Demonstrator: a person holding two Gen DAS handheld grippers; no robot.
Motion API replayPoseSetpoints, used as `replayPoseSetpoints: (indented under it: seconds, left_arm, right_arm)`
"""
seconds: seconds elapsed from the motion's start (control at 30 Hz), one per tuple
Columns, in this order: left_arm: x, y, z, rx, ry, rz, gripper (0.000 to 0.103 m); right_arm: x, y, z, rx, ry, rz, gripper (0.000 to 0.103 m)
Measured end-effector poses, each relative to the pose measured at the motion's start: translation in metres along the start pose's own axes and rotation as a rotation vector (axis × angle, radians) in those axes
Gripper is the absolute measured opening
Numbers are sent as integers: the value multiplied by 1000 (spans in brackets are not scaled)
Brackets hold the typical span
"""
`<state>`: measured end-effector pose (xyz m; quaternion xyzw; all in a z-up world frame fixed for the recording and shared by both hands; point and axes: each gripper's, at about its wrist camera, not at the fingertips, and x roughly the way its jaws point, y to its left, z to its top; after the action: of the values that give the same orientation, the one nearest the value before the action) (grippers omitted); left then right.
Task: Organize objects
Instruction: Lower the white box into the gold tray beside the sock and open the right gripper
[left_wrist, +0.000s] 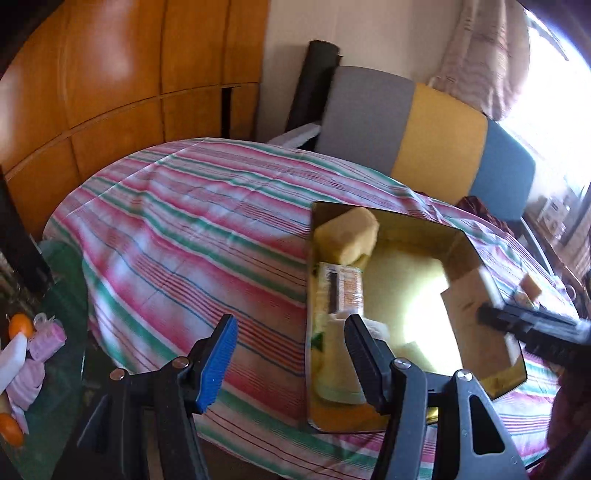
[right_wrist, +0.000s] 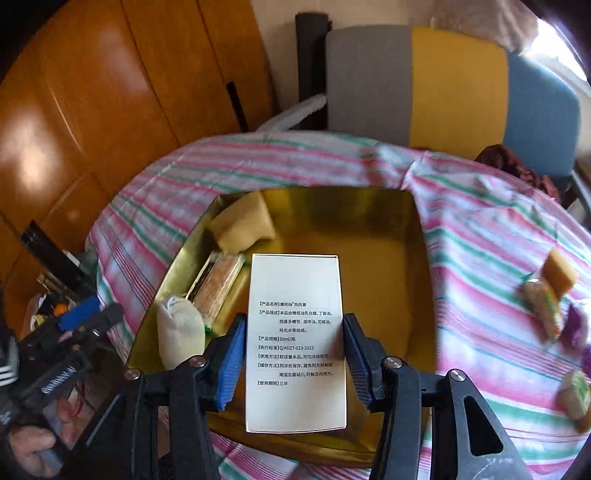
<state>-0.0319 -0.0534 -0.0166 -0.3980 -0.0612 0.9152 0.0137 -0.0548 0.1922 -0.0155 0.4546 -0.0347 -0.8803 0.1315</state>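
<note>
The right gripper (right_wrist: 293, 363) clamps a white carton (right_wrist: 297, 339), smooth card with printed text, over the open middle of the gold tray (right_wrist: 421, 236). If the pads let go while the carton is tilted, it may fall on its edge against the glossy wall, or land on the soft sponge (right_wrist: 242, 223), the foil packet (right_wrist: 218, 286) and the white sock (right_wrist: 181, 338) lying along the tray's left side. The left gripper (left_wrist: 291, 363) stands wide and empty, just left of the tray.

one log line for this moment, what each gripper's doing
right gripper: shut on white box, over gold tray | left gripper: open, empty, at tray's left edge | loose items on bedspread
</note>
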Motion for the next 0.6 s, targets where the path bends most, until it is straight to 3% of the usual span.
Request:
replayPoseSetpoints:
  seconds: [0.23, 0.4, 0.47, 0.53, 0.6]
  left_arm:
    - [5, 16, -2, -44, 8, 6, 61]
    - [9, 14, -5, -36, 17, -8, 61]
    - [9, 13, -5, -28, 16, -9, 61]
    - [9, 13, -5, -28, 15, -8, 61]
    - [8, 13, -4, -26, 13, -6, 61]
  right_arm:
    - [46, 33, -11, -28, 92, 2, 52]
    - [56, 55, -18, -68, 91, 83, 54]
    - [57, 57, -21, -59, 95, 147, 59]
    - [56, 58, -24, -53, 95, 165, 69]
    - [53, 56, -24, -41, 85, 172, 70]
